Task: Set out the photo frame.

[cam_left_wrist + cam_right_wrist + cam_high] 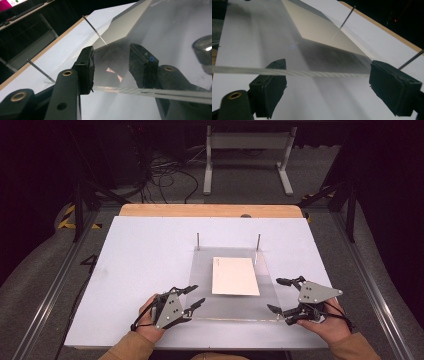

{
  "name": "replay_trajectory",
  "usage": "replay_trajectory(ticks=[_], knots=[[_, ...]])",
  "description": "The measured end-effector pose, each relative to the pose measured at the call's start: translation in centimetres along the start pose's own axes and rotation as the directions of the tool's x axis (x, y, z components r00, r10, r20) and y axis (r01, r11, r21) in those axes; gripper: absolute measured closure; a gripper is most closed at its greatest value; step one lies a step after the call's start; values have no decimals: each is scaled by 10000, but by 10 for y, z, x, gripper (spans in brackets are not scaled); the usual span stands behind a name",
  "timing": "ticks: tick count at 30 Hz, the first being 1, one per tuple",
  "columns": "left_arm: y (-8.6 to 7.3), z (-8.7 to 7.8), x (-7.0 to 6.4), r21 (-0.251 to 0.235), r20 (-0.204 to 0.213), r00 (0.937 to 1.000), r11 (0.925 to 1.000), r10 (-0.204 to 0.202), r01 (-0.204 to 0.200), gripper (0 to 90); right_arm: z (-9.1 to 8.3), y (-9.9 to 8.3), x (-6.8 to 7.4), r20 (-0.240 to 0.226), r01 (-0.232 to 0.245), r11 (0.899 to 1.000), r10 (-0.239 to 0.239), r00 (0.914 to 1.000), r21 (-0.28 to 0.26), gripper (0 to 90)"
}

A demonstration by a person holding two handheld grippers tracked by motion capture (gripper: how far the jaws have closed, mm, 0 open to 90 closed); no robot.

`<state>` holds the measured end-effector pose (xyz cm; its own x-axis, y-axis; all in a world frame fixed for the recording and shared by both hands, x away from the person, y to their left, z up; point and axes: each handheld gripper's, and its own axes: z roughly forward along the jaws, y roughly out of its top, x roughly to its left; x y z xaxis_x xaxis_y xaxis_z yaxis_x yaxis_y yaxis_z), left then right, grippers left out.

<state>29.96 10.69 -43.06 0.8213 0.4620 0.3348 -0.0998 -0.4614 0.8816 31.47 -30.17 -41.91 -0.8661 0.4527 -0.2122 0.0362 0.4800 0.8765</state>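
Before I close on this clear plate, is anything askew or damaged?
No damage shows. The white sheet lies slightly rotated on the clear plate, its edges not parallel to the plate's. Both metal pins stand upright at the far edge. Left hand-held gripper and right hand-held gripper are open at the plate's near corners.

Both forearms entered the high view from six o'clock, sleeves tan. The left hand [145, 320] sat at about seven o'clock, gripping the black two-jaw left gripper [195, 295], which pointed toward two o'clock with its jaws parted. The right hand [331, 321] sat at about five o'clock, holding the black two-jaw right gripper [278, 294], which pointed toward ten o'clock, its jaws spread wide. The two hands were well apart.
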Motion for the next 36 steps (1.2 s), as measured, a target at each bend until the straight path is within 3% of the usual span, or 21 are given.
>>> replay_trajectory(ticks=[10,14,16,19,23,25,28,36], knots=[[1,1,1,-56,119,9999,10000,-63,63,541,13,7,9,-234,1040,9938,-1050,9942,-393,165],[2,1,1,-65,134,9999,10000,-72,73,541,15,9,10,-158,1395,9890,-1405,9900,-500,246],[2,1,1,-73,137,9999,9999,-75,76,541,16,10,10,-203,1449,9885,-1459,9891,-434,332],[2,1,2,-103,153,9998,9999,-116,117,541,17,11,10,30,1755,9838,-1755,9845,-359,434],[4,0,4,-206,167,9996,9995,-247,250,547,14,12,10,502,1910,9795,-1880,9809,-640,562],[6,0,6,-295,145,9996,9992,-258,262,551,12,13,9,675,1826,9807,-1780,9817,-696,585],[10,0,9,-381,142,9994,9988,-302,307,561,10,18,10,1094,2084,9751,-1996,9738,-760,636],[21,0,16,-551,-121,9999,9985,-27,21,574,9,29,7,1409,2232,9736,-2146,9665,-479,666]])
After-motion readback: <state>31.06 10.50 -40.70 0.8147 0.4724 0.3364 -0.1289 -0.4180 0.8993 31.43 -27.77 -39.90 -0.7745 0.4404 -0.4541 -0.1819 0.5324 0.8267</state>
